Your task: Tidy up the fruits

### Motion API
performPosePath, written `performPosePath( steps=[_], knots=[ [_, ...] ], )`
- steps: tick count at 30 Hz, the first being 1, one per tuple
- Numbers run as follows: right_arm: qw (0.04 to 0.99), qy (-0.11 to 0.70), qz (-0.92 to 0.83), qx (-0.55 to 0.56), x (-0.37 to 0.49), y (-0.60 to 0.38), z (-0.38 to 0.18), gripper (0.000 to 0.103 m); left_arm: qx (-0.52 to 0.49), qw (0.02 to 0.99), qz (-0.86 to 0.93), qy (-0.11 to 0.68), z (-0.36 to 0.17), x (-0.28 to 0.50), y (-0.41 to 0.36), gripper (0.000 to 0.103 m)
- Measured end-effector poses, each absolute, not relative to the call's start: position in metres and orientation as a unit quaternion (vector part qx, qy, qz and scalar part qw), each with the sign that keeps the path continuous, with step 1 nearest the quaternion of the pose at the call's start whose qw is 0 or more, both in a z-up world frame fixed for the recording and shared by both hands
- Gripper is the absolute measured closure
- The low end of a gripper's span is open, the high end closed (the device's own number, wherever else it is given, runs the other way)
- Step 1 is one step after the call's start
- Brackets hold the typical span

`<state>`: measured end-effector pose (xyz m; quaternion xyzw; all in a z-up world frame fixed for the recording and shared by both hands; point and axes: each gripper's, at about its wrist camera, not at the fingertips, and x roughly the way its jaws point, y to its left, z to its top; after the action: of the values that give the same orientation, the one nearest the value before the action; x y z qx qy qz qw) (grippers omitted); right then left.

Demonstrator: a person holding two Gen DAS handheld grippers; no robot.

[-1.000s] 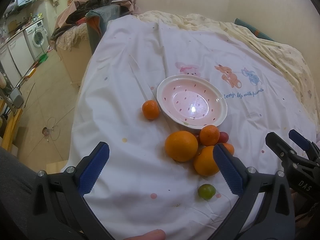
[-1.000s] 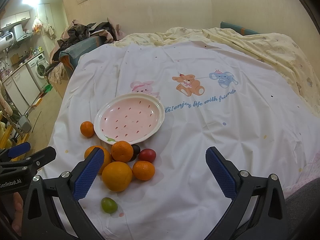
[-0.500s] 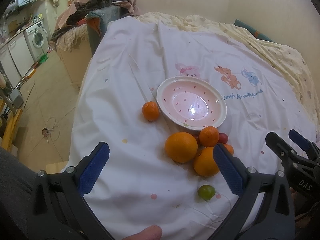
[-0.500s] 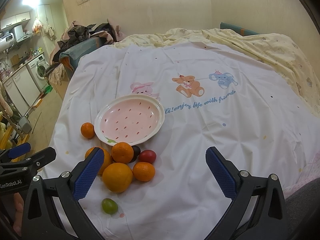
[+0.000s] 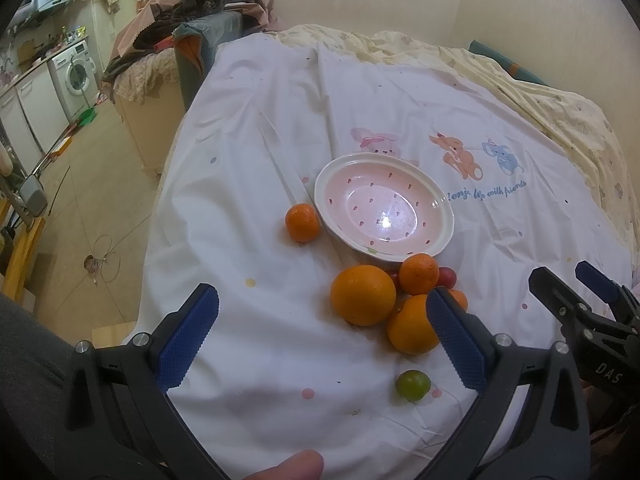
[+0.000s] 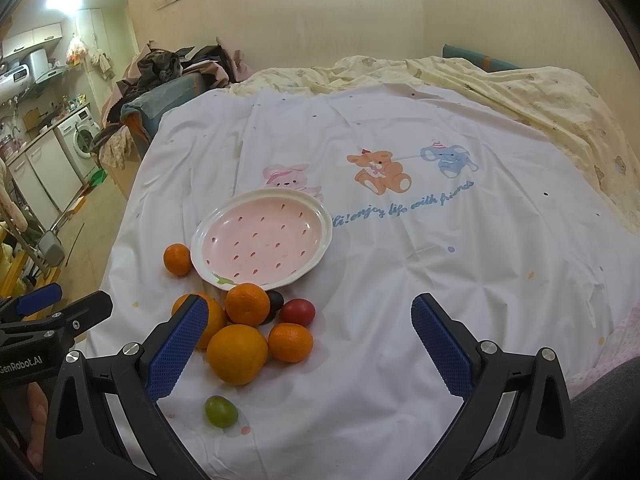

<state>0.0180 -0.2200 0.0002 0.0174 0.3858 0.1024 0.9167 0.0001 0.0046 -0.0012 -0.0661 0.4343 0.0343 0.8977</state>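
- Left claw (image 5: 322, 320) hovers released, low in its frame, above the bed's left edge.
- Fruits cluster lower centre, just below the empty pink plate (image 6: 262, 242); one small orange (image 6: 177, 259) sits beside its left rim.
- Right claw (image 6: 310, 344) hangs released; bare sheet (image 6: 460, 240) fills the right.

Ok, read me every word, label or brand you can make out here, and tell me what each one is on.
"Hi! enjoy life with friends": blue script on the white sheet, its start cut off by the plate.
"GenRobot.AI": on the left claw.
"DAS": on the right claw.
Washing machine panel and kitchen items: too small to read.
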Motion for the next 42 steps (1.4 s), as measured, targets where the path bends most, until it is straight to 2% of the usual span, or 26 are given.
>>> performPosePath(
  steps=[33, 42],
  knots=[
    [0.914, 0.392, 0.105, 0.02, 0.02, -0.217, -0.004, 0.0, -0.052, 0.899, 0.037, 0.434, 0.002, 0.002, 0.0, 0.001],
    [0.883, 0.444, 0.135, 0.07, 0.049, -0.236, -0.001, 0.0, -0.007, 0.89, 0.055, 0.452, 0.005, 0.02, -0.003, 0.001]
  ],
)
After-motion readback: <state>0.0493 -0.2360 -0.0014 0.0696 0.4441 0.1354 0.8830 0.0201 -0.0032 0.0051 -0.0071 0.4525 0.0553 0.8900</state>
